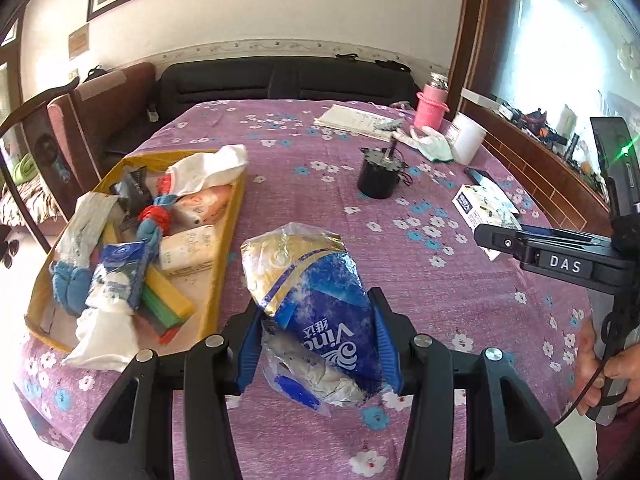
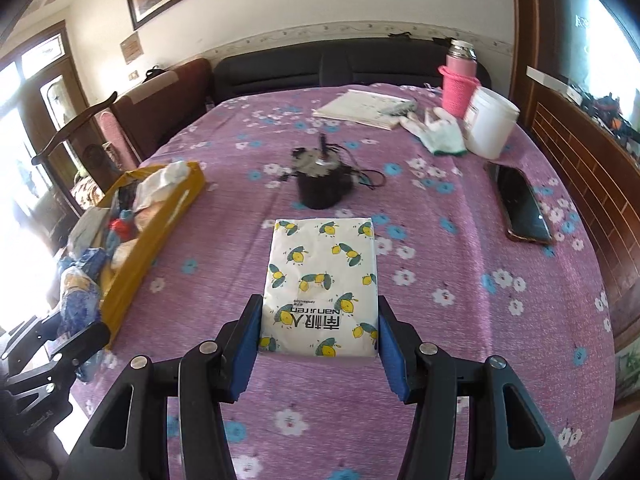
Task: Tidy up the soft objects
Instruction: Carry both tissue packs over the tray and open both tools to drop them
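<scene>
While the box (image 1: pixel 224 240) already holds most soft items, two remain outside it: left gripper (image 1: pixel 316 344) clamps the blue pack (image 1: pixel 320 304), right gripper (image 2: pixel 318 340) clamps the lemon pack (image 2: pixel 320 280).

Your left gripper (image 1: pixel 316 344) is black plastic, with blue ribbed pads on its fingers (image 1: pixel 248 344) and round silver screws on the linkage arms. Your right gripper (image 2: pixel 318 344) is built alike: black arms, blue pads, silver screws. Seen from the left wrist, its body carries a white "DAS" label, a green light and a thin black cable running past your hand (image 1: pixel 612 376).
</scene>
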{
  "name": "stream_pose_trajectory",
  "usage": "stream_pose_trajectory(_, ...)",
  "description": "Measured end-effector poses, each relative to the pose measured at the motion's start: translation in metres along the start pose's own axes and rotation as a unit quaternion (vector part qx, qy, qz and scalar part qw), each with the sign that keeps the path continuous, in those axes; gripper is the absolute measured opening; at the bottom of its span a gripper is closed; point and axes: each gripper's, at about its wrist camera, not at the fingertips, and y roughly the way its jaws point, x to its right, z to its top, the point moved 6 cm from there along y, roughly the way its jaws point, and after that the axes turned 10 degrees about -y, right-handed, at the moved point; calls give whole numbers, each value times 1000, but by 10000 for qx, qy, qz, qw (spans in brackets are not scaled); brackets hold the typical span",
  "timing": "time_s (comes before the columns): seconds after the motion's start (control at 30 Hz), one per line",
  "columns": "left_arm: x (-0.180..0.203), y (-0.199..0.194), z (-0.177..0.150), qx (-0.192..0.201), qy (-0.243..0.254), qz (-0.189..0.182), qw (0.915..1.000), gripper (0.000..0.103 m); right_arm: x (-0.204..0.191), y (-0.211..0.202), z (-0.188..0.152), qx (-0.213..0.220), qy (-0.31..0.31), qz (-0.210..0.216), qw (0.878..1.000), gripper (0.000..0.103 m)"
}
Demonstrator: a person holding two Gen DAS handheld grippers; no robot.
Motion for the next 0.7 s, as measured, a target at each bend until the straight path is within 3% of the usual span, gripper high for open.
stream_pose_trajectory(0.33,-62,-23,15,219,-433,217,9986,48,-55,0,22,58,-400,265,9988,57)
stream_pose_trajectory(0.7,-162,-54,49,585,-1015,931,9887,48,-123,25,42,-52,-786,828,9934,58)
